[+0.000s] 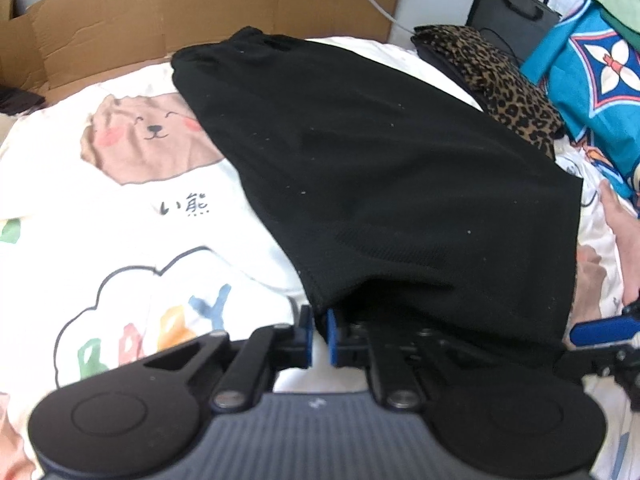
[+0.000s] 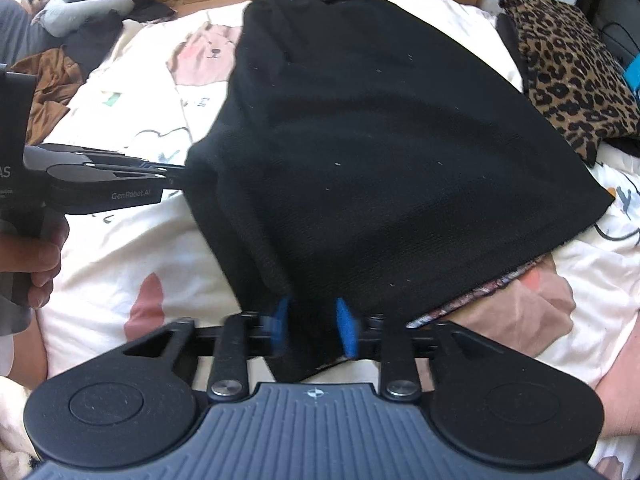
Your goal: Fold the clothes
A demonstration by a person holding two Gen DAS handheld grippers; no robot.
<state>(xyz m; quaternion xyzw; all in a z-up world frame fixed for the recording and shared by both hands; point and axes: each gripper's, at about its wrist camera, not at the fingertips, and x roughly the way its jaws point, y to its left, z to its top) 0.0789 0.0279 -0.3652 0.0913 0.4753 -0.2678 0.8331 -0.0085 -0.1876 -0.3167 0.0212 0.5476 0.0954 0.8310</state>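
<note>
The black knit garment (image 1: pixel 360 168) lies spread over the middle of the bed, on a white bedspread (image 1: pixel 120 216) printed with a bear and coloured letters, its far end reaching toward the cardboard (image 1: pixel 160 8) along the top of the frame. A folded leopard-print garment (image 2: pixel 572 68) sits beside it at upper right of the right wrist view.

The left gripper (image 1: pixel 318 334) has its blue pads nearly together, pinching the near left corner of the black hem. The right gripper (image 2: pixel 312 330) straddles the near edge with its pads a little apart and cloth between them; motion blur leaves it unclear whether it is clamped, so I cannot tell.

To do this fold well, both corners should probably be held firmly and lifted level, then carried together toward the far end so the hem lands square, without dragging the bedspread along.

In the right wrist view the left gripper enters from the left edge, held roughly level by a hand (image 2: pixel 40 256) on its handle, fingers pointing into the garment's side. Bare skin, probably the person's leg, shows at the right edge of the left wrist view.
</note>
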